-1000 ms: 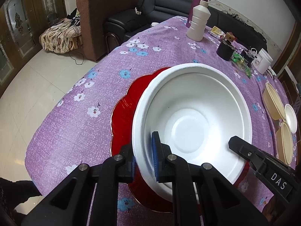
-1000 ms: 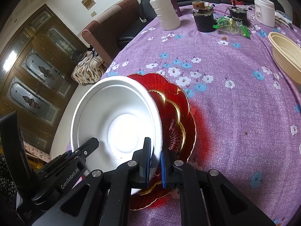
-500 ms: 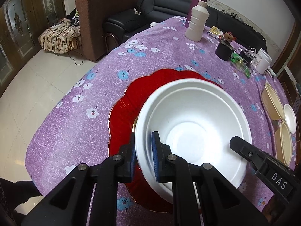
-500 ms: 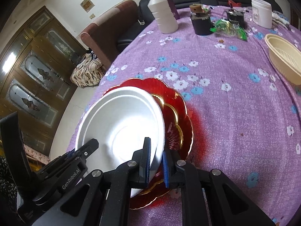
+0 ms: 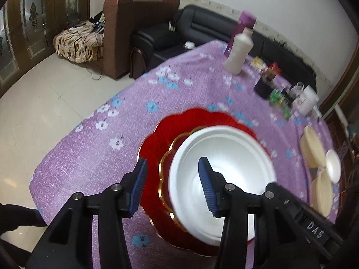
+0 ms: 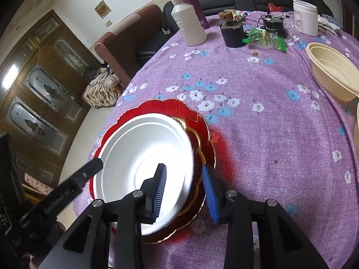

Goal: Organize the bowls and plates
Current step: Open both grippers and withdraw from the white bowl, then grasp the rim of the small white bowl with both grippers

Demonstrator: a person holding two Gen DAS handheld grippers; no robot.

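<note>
We see a tabletop (image 6: pixel 258 134) under a purple flowered cloth. On it lies a red plate (image 6: pixel 193 114), and in this plate sits a white bowl (image 6: pixel 143 148). The left tongs (image 5: pixel 172 183) and the right tongs (image 6: pixel 185 192) are both opening, their pads off the bowl rim between them.

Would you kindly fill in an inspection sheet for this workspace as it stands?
Surface: table under purple floral cloth.
Job's things: white bowl sits on stacked red plates; cream bowls at right.
Clutter: white bottle, purple flask, black pot, green wrappers, white jar.
Grippers: left gripper and right gripper opening, straddling the bowl's rim, pads clear.
Cables: cord on floor.
Surroundings: sofa, armchair, wooden cabinet.
</note>
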